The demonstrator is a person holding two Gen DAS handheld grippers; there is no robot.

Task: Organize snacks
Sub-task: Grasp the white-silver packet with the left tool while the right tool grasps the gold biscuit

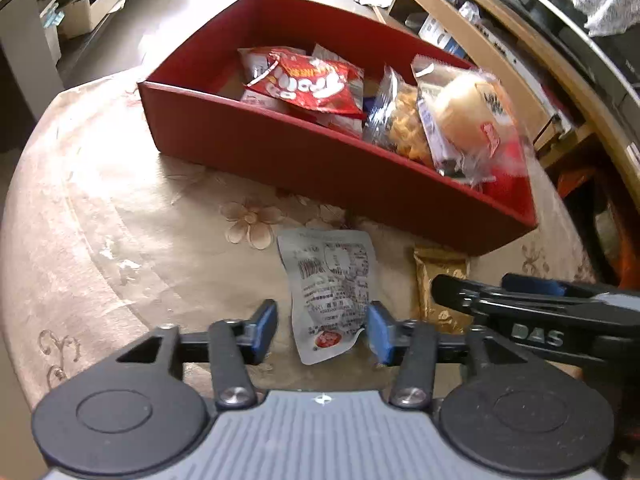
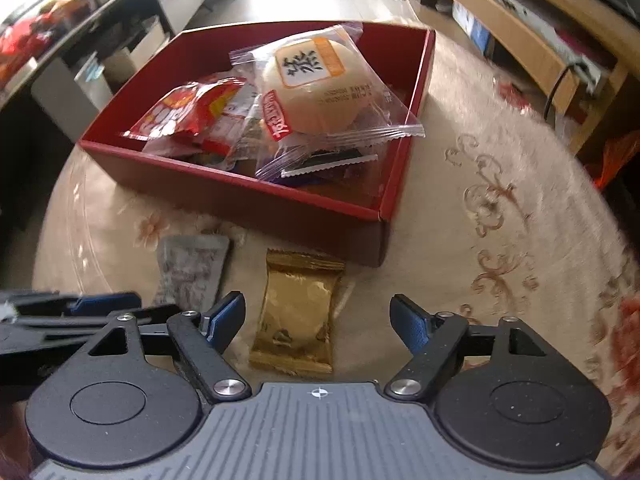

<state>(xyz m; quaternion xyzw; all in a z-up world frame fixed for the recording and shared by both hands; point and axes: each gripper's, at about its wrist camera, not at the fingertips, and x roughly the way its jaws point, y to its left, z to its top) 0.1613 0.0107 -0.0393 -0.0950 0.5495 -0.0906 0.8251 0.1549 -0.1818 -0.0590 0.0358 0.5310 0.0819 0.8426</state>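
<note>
A red box (image 1: 280, 152) on the table holds a red snack bag (image 1: 316, 84), a clear bag of twisted crackers (image 1: 404, 128) and a wrapped pale bun (image 1: 472, 112). The box (image 2: 304, 208) and bun (image 2: 316, 84) also show in the right wrist view. A silver sachet (image 1: 332, 288) lies in front of the box, between the open fingers of my left gripper (image 1: 322, 326), its right pad touching the sachet's edge. A gold packet (image 2: 296, 312) lies beside the sachet (image 2: 192, 268). My right gripper (image 2: 318, 320) is open around the gold packet, not touching it.
The round table (image 1: 120, 220) has a beige flowered cloth. The two grippers are side by side, the right one (image 1: 520, 304) close at my left gripper's right. Low wooden shelves (image 2: 520, 40) stand at the far right, cabinets and boxes (image 1: 88, 12) at the far left.
</note>
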